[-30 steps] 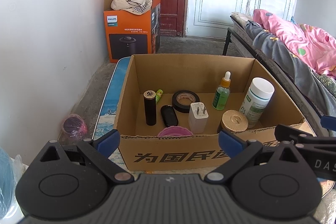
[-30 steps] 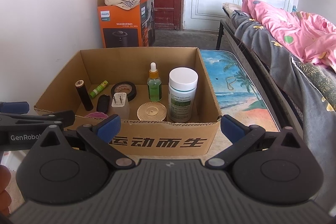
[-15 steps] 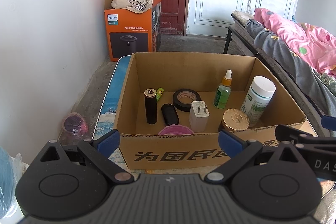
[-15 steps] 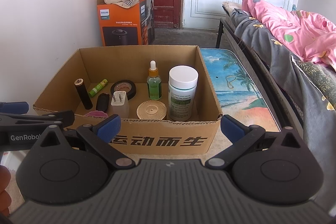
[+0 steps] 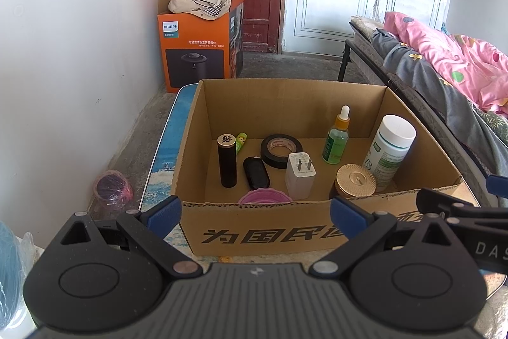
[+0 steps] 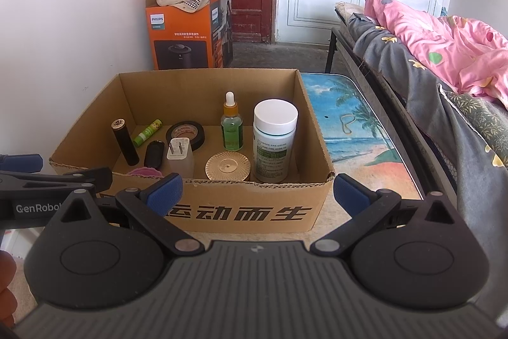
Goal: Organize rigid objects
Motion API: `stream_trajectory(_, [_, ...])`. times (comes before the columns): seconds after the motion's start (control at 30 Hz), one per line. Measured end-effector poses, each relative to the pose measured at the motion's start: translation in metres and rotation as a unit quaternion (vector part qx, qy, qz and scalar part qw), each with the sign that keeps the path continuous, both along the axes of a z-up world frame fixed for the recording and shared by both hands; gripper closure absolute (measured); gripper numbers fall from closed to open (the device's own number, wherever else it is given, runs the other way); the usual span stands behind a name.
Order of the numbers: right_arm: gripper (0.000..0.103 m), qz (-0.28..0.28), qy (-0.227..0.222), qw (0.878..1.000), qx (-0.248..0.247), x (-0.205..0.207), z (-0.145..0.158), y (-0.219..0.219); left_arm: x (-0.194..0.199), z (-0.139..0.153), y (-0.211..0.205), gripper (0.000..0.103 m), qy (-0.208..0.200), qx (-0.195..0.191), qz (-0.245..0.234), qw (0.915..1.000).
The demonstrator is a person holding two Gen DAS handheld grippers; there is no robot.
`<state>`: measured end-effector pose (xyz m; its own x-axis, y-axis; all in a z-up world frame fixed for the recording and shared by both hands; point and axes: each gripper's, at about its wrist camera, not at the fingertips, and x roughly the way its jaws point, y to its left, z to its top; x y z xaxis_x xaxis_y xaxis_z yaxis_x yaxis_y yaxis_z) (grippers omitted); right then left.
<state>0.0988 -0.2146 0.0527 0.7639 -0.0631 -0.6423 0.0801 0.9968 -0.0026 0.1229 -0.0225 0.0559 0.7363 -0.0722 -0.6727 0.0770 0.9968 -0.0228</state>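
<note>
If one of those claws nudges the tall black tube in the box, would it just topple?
Probably: the black tube stands upright, tall and narrow. Once down, being round, it might roll toward the green stick. It looks rigid.

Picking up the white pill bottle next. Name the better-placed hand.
Right, probably. The pill bottle stands at the box's right side, straight ahead of the open right tongs; the left tongs face the box's left half.
</note>
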Motion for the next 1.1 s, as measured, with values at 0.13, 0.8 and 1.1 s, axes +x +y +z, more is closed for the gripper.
stream_trajectory(0.13, [0.001, 0.0, 0.0, 1.0, 0.0, 0.0, 0.0001, 0.0002, 0.0, 0.0003, 0.0, 0.002, 0.0, 0.0, 0.0, 1.0])
stream_trajectory(0.8, [0.001, 0.001, 0.0, 1.0, -0.002, -0.0016, 0.0, 0.0, -0.0002, -0.0001, -0.0003, 0.003, 0.001, -0.003, 0.004, 1.0])
stream_trajectory(1.1, [0.001, 0.005, 0.0, 1.0, -0.005, -0.0014, 0.0046, -0.0008, -0.001, 0.0038, 0.0002, 0.003, 0.0, -0.006, 0.009, 0.9999])
